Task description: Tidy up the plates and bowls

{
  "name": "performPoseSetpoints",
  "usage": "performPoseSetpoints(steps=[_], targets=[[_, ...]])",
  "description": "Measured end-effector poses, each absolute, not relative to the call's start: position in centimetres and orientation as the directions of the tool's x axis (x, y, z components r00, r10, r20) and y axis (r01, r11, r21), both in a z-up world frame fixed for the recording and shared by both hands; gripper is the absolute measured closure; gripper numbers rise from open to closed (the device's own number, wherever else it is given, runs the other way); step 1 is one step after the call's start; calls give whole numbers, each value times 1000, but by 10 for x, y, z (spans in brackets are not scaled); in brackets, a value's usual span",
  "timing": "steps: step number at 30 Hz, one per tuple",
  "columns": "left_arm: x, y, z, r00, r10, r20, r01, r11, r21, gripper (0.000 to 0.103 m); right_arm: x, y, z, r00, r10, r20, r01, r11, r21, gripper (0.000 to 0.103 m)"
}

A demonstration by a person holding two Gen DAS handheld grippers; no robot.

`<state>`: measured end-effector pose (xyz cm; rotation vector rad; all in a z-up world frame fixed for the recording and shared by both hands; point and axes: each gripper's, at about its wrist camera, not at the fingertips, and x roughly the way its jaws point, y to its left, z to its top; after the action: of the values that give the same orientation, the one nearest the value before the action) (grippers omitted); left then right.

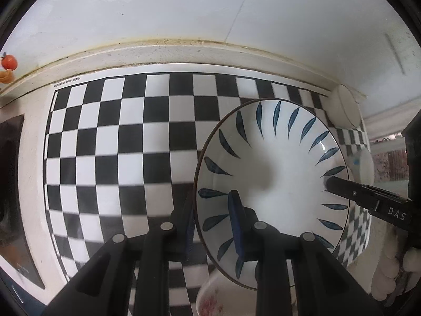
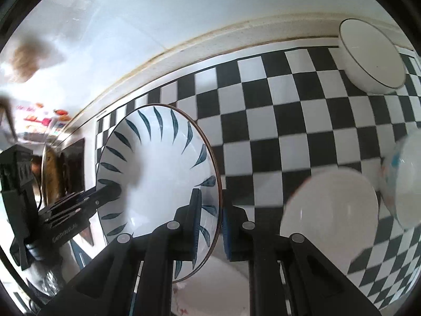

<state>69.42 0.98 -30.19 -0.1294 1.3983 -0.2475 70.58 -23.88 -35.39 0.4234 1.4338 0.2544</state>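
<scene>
A white bowl with blue leaf marks [image 1: 273, 173] is held in the air over the checkered mat [image 1: 118, 144]. My left gripper [image 1: 213, 221] is shut on its near-left rim, one finger inside and one outside. My right gripper [image 2: 210, 218] is shut on the opposite rim of the same leaf bowl [image 2: 158, 173]; it shows in the left wrist view as a black finger [image 1: 342, 187]. A floral bowl [image 1: 210, 300] sits right below the held bowl. A plain white bowl [image 2: 329, 216], a blue-spotted bowl [image 2: 402, 179] and a dark-rimmed white bowl [image 2: 373, 58] stand on the mat.
A cream counter ledge [image 1: 171, 50] and white wall run behind the mat. A dark stove surface [image 1: 15, 197] lies to the left. The dark-rimmed bowl [image 1: 342, 108] stands at the mat's back right corner.
</scene>
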Motion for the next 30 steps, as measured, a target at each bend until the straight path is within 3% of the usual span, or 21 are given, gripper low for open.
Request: performPoseSetpoints(steps=[12, 30], targets=[[613, -1, -294, 166, -218, -962, 129, 972, -199, 81, 615, -238, -341, 118, 438, -891, 42, 894, 445, 87], [537, -12, -353, 45, -165, -985, 125, 979, -159, 80, 535, -240, -410, -8, 416, -909, 48, 908, 415, 87]])
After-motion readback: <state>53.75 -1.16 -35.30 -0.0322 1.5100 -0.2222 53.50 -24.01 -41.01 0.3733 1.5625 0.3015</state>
